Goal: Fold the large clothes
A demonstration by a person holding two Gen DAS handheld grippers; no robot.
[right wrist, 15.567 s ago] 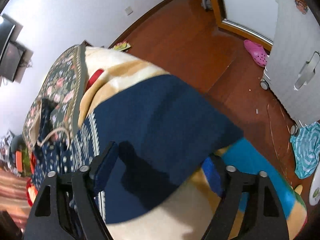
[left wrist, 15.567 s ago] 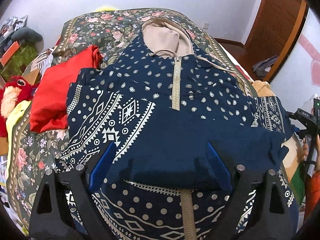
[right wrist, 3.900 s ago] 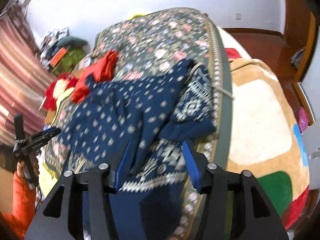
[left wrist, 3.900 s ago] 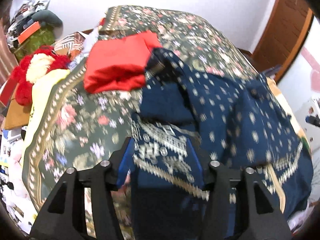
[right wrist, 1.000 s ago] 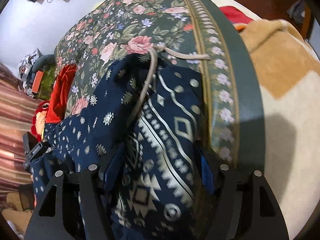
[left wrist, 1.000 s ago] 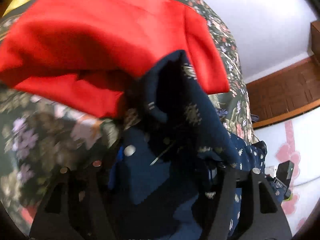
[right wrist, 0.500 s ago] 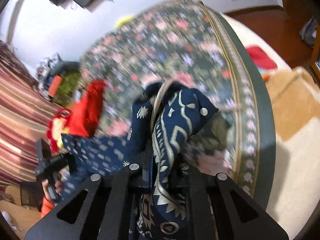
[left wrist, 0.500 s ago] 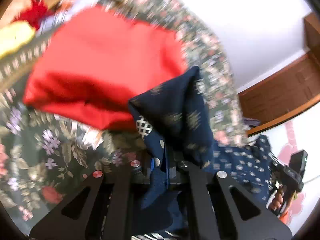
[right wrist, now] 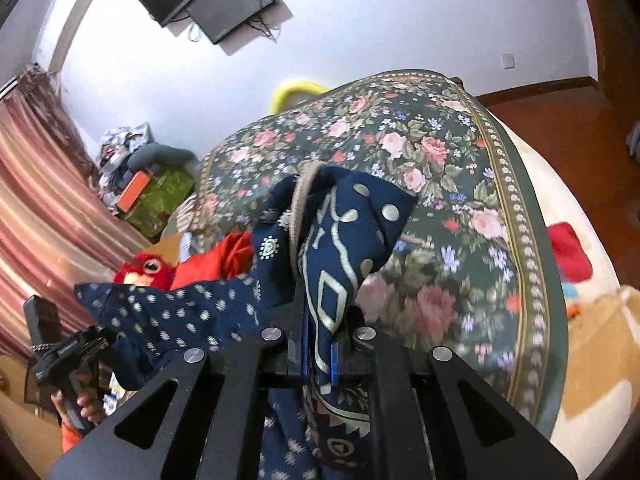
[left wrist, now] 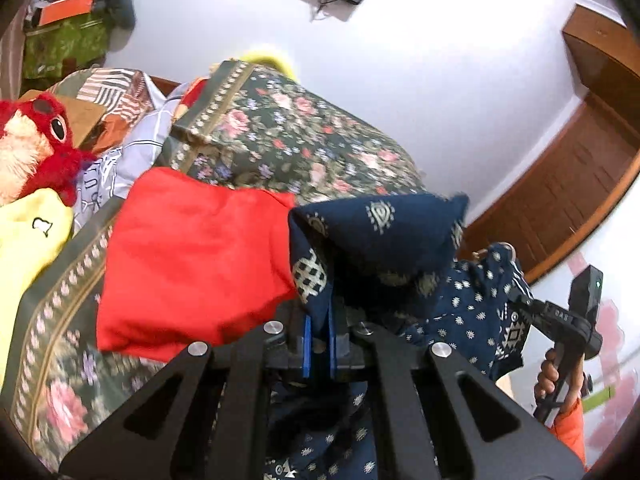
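both grippers (left wrist: pixel 318 346) (right wrist: pixel 319 356) pinch navy hoodie (left wrist: pixel 384 236); no legible writing.

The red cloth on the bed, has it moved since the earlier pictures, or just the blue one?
Cannot tell. The red cloth lies on the floral bedspread beside the red plush toy, as before, but the camera itself moved. The navy garment was lifted.

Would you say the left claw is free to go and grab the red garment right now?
Probably not yet: the left claw is shut on the navy garment. The red garment lies uncovered just beside it, once the claw lets go.
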